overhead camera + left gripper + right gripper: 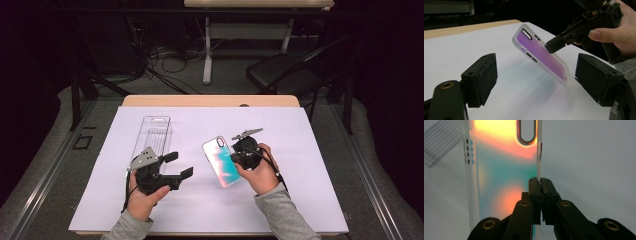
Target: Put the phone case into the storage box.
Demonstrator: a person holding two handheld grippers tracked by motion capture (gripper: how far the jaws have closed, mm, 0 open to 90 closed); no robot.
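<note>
The right gripper (pixel 239 159) is pinching the phone case (pixel 222 161), tilting it up; the left gripper (pixel 179 165), jaws wide, is waiting to grab it.

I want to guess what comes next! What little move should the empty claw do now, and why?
Probably ease the left claw toward the phone case and take its free edge. The right claw pinches only one side rim, one end rests on the table, and the left claw is open and empty.
</note>
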